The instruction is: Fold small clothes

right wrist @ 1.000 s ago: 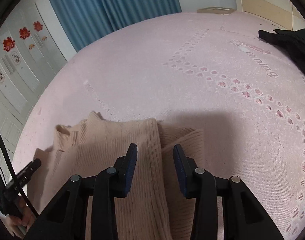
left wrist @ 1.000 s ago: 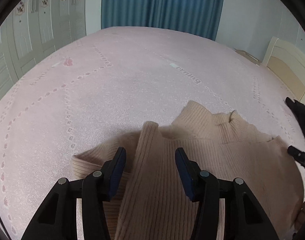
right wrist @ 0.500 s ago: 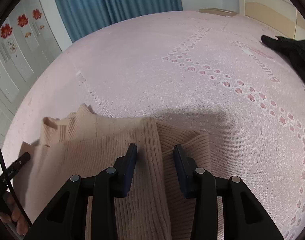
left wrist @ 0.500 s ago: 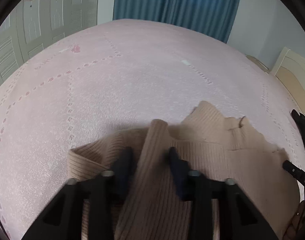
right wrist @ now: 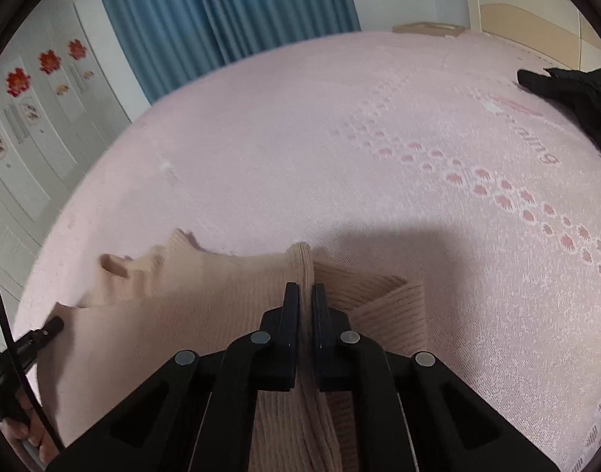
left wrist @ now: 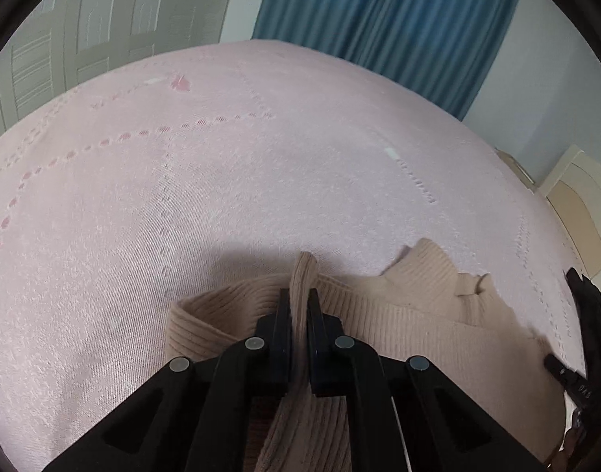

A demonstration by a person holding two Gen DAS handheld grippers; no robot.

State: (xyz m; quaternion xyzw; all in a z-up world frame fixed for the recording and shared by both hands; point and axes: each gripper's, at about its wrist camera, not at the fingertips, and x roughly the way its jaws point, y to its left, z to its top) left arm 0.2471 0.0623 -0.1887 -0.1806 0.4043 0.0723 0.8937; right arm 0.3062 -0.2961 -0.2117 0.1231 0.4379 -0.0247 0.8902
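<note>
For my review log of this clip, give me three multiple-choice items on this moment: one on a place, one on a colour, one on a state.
1. Where does the black garment lie in the right wrist view?
A. far right on the bed
B. on top of the sweater
C. by the curtain

2. What colour is the sweater?
A. blue
B. beige
C. black

3. How does the left gripper stand?
A. wide open above the bedspread
B. shut on a ridge of the sweater
C. out of view

Key: 1 A, it sits at the right edge on the pink bedspread. 2 B, the ribbed knit is beige. 3 B, knit is pinched between its fingers.
</note>
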